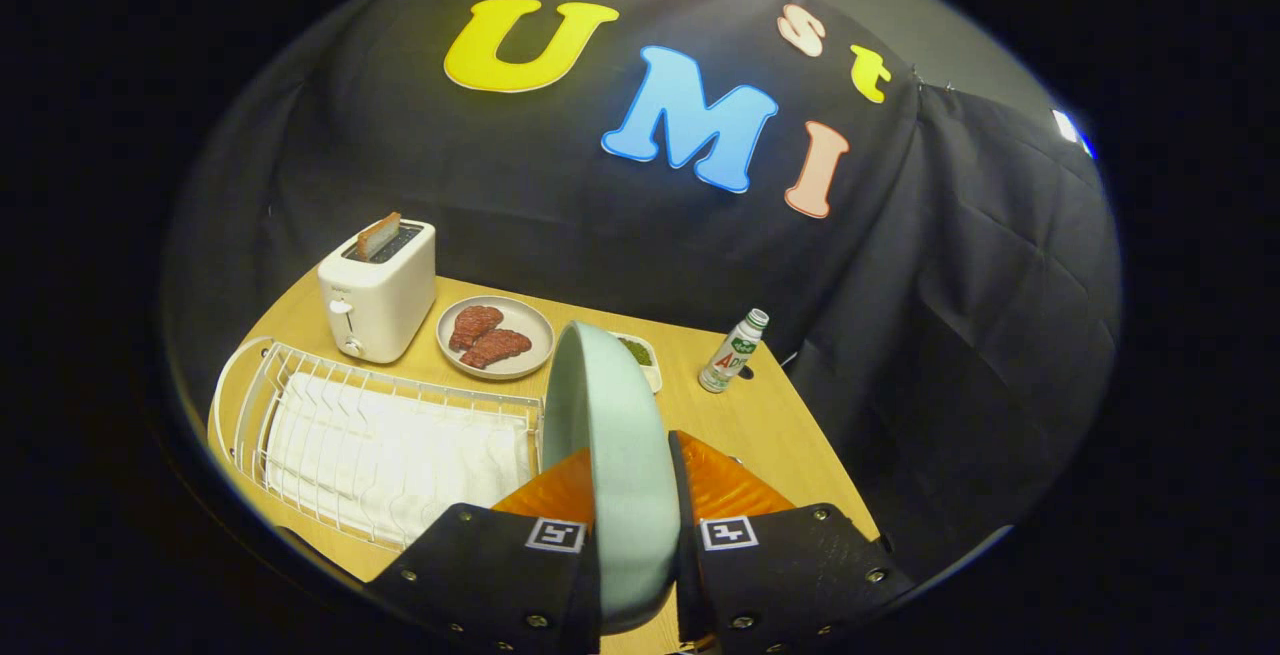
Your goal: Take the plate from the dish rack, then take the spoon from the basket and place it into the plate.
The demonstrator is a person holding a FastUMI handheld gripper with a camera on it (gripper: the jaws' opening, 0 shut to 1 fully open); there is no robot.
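My gripper is clamped on the pale green plate, one finger pressed against each face, so the plate stands on edge between them and rises straight ahead of me, its rim pointing up and away. It looks lifted clear of the white wire dish rack, which lies low and to the left of my fingers, its slots holding nothing I can make out. The wooden table shows bare to the right of the plate — the likeliest spot, I judge, to lay it flat.

That is the relation the next move turns on: the plate's broad faces are vertical, so my wrist must roll to bring one face down before the table can take it.

Beyond the rack stands a white toaster with a slice in it, then a grey dish of meat, and a small bottle farther right. I cannot spot the basket or spoon.
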